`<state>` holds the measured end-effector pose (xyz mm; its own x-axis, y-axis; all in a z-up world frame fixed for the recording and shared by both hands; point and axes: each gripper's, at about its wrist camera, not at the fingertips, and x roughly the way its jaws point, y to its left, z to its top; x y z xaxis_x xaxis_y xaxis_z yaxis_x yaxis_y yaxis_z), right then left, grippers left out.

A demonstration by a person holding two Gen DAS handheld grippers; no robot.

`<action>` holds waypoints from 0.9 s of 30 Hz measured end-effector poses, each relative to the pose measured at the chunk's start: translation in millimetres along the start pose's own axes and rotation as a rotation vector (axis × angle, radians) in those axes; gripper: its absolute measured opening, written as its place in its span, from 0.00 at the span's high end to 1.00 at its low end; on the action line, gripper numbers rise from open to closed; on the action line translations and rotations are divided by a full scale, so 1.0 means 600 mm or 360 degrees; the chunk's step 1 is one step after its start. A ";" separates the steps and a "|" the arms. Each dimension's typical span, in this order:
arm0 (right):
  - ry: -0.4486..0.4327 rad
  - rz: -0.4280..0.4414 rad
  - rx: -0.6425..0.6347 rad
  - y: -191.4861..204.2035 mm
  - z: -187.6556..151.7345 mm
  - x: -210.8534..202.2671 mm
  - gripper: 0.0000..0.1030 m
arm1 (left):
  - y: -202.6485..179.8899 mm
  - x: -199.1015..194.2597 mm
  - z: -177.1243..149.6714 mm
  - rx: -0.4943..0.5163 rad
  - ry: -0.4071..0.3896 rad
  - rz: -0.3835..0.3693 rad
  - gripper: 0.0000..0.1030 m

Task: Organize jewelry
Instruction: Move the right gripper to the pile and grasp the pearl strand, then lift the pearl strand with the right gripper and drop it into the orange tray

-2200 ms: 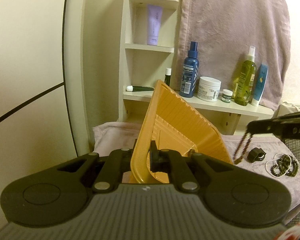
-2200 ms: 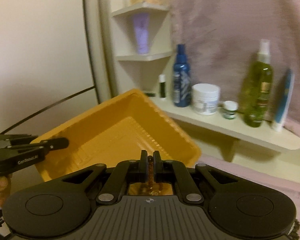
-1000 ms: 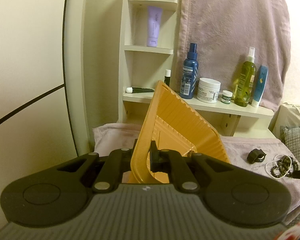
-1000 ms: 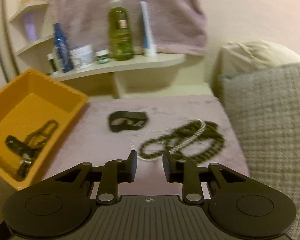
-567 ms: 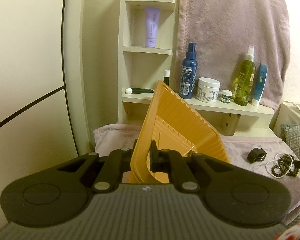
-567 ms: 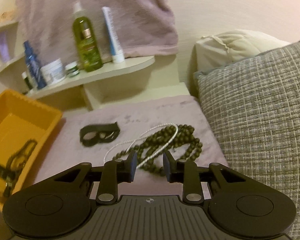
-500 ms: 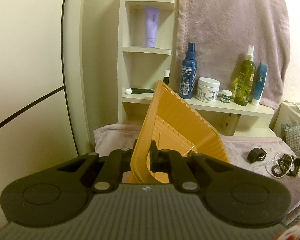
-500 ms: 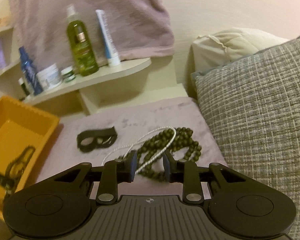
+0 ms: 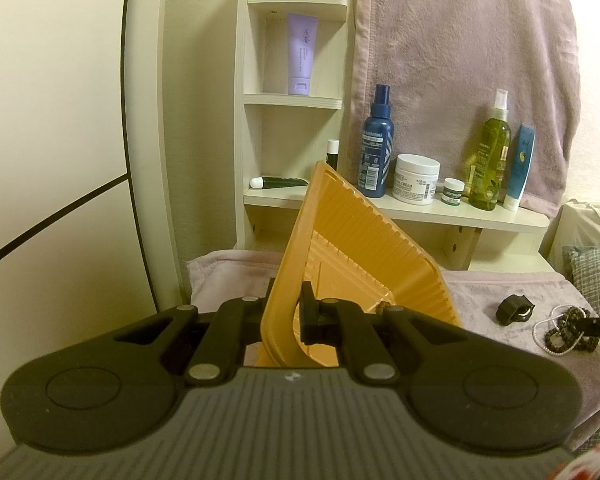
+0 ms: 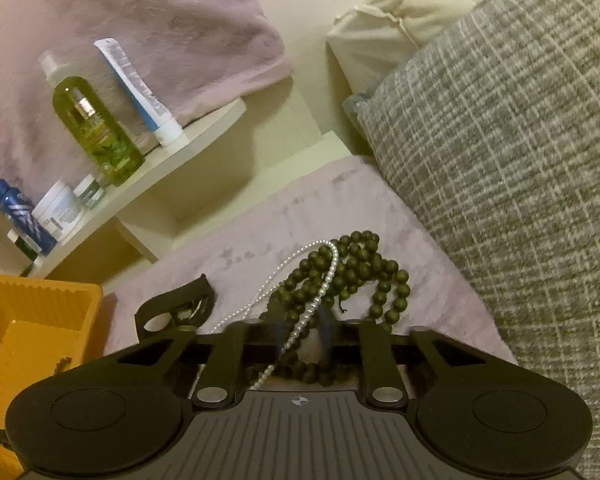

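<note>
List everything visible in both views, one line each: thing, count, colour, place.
yellow tray: one, orange-yellow, tilted, left of cloth
dark bead strand: one tangle, dark green, on cloth
pearl strand: one, white, across the dark beads
black clip: one, black, on cloth beside beads
mauve cloth: one, under the jewelry
blue spray bottle: one, on shelf
cream jar: one, white, on shelf
green spray bottle: one, on shelf
grey pillow: one, right of cloth
left gripper: fingers clamped on tray rim
right gripper: fingers just closing around the strands
</note>
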<state>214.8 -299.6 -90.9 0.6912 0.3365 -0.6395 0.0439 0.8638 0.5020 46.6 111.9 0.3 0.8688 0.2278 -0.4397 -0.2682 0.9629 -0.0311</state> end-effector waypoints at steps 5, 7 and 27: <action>-0.0055 -0.0008 -0.0135 0.020 -0.002 -0.019 0.97 | 0.000 0.000 0.000 0.0001 -0.0001 0.0000 0.93; -0.0080 0.0012 -0.0225 0.035 0.000 -0.030 0.97 | 0.000 0.000 0.000 0.0000 -0.0001 -0.0001 0.93; -0.0266 0.0438 -0.0842 0.247 0.030 -0.152 0.97 | 0.004 0.000 -0.001 -0.0013 -0.0002 -0.0011 0.93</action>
<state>171.3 -209.3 52.4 0.7318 0.5473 -0.4061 -0.4862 0.8368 0.2517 45.5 113.8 -0.5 0.8711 0.2213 -0.4385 -0.2655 0.9632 -0.0414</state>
